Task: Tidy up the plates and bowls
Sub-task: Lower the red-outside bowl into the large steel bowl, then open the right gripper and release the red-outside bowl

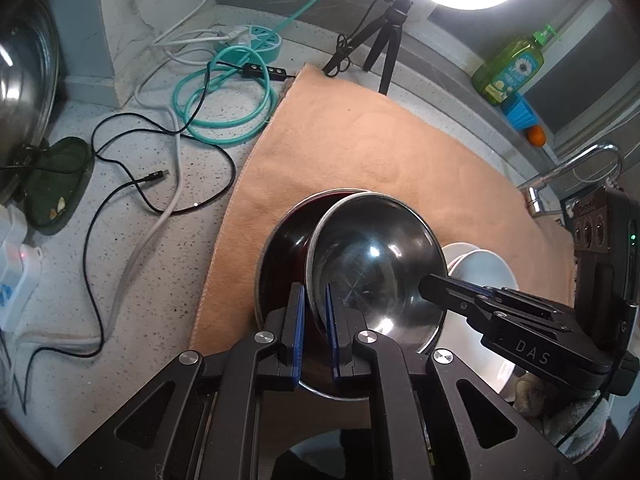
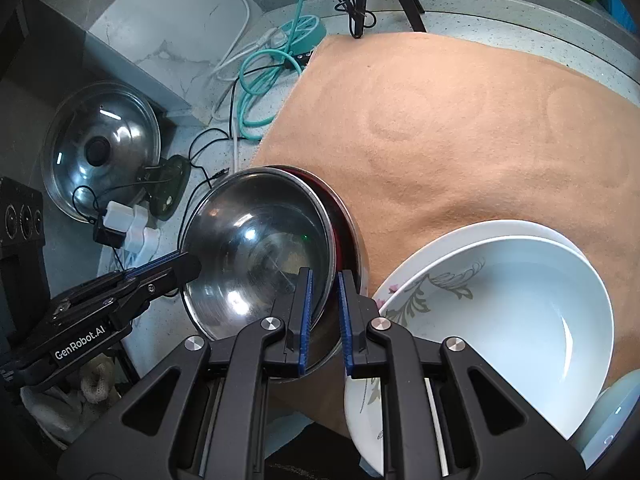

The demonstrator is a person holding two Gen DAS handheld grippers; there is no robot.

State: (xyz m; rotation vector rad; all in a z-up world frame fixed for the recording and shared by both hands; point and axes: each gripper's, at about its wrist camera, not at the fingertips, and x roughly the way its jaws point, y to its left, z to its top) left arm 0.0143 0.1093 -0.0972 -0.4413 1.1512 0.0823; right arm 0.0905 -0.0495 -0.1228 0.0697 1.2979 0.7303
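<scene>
Steel bowl, one, tilts inside one red-lined bowl on the peach towel; left gripper and right gripper each pinch its rim. One white bowl sits on one floral plate beside.

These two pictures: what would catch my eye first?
The shiny steel bowl at the centre, pinched at its rim by both tongs, left tongs and right tongs, over a dark red-lined bowl. It sits on a peach cloth, with a white bowl on a flowered plate to its right.
</scene>
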